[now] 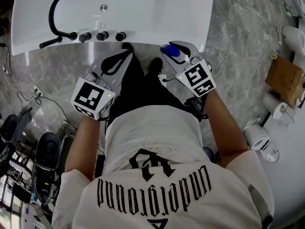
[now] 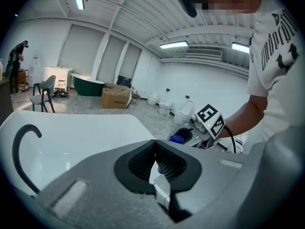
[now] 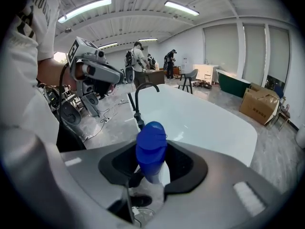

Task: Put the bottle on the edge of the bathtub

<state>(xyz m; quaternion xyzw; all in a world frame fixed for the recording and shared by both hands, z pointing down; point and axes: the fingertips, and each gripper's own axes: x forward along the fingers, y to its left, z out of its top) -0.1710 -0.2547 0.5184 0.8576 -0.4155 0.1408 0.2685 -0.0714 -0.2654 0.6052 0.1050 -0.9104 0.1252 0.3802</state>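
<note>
A bottle with a blue cap (image 1: 170, 50) stands upright between the jaws of my right gripper (image 1: 175, 49), which is shut on it just in front of the near rim of the white bathtub (image 1: 157, 35). In the right gripper view the bottle (image 3: 150, 142) fills the gap of the right gripper (image 3: 153, 162), with the bathtub (image 3: 200, 123) beyond it. My left gripper (image 1: 126, 54) hovers by the same rim, shut with nothing in it; in its own view the left gripper (image 2: 155, 144) has its pads touching, and the bottle (image 2: 177, 139) shows to its right.
A black curved faucet (image 1: 55, 18) and three black knobs (image 1: 102, 36) sit on the tub's left rim. Cables lie on the marble floor. A cardboard box (image 1: 284, 78) and white toilets (image 1: 259, 140) stand at the right, dark chairs (image 1: 47, 149) at the left. People (image 3: 138, 56) stand far off.
</note>
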